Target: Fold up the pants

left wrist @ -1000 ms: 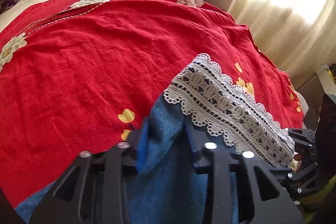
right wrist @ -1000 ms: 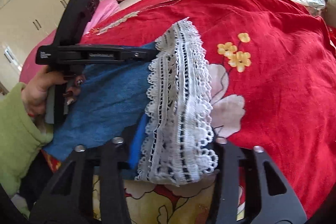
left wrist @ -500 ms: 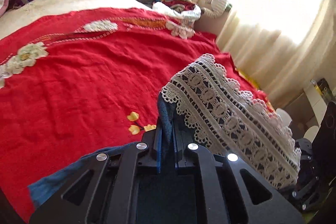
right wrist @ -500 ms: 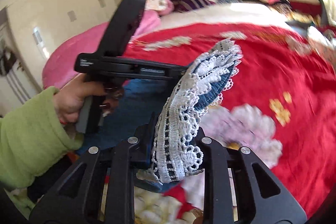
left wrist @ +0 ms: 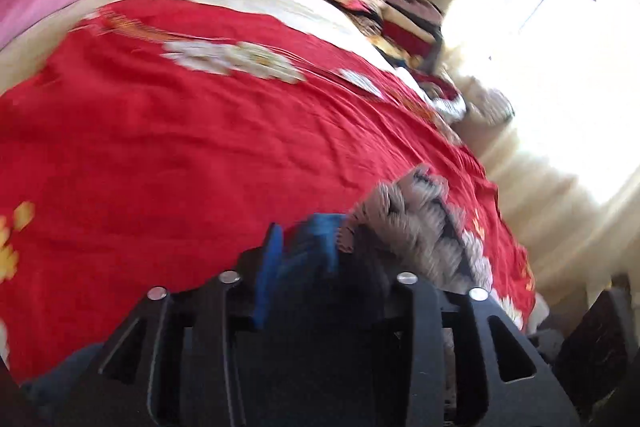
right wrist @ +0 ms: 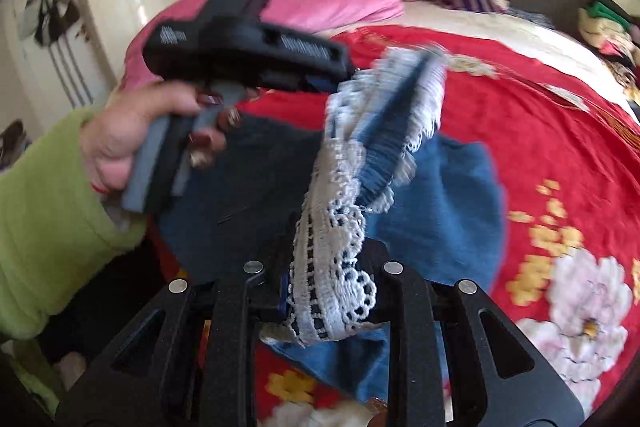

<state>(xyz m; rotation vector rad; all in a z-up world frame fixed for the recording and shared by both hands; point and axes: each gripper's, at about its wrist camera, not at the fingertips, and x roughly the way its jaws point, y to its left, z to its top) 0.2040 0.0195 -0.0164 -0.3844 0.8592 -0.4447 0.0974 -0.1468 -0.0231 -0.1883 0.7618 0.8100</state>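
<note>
Sleeve (right wrist: 44, 227): green, far left in right-wrist view; hand (right wrist: 132, 139) wraps the grey handle of the left tool (right wrist: 332, 77).
Left tool: seen side-on there, tip at the lace hem (right wrist: 332, 259) of the pants (right wrist: 440, 211). In its own view (left wrist: 308, 259) the jaws have just been opening; blue denim sits between the fingers, blue pad (left wrist: 268, 267) on the left one beside the cloth. Too blurred to tell if the pads press, so grip can't be told.
Pants: blue denim w/ white lace trim, lifted off the bed at the hem, rest lying on the red bedspread (right wrist: 560, 131). Hem strung between both tools.
Right tool (right wrist: 328, 291): jaws closed narrow on the lace hem, gripping it; lace bunches out below the fingers.
Bedspread: red w/ white and yellow flowers, covers most of the bed in both views.
Pillow (right wrist: 332, 3): pink, at the head of the bed.
Clothes pile (left wrist: 384, 11): folded stack at the far side, near the bright curtain (left wrist: 540, 147).
</note>
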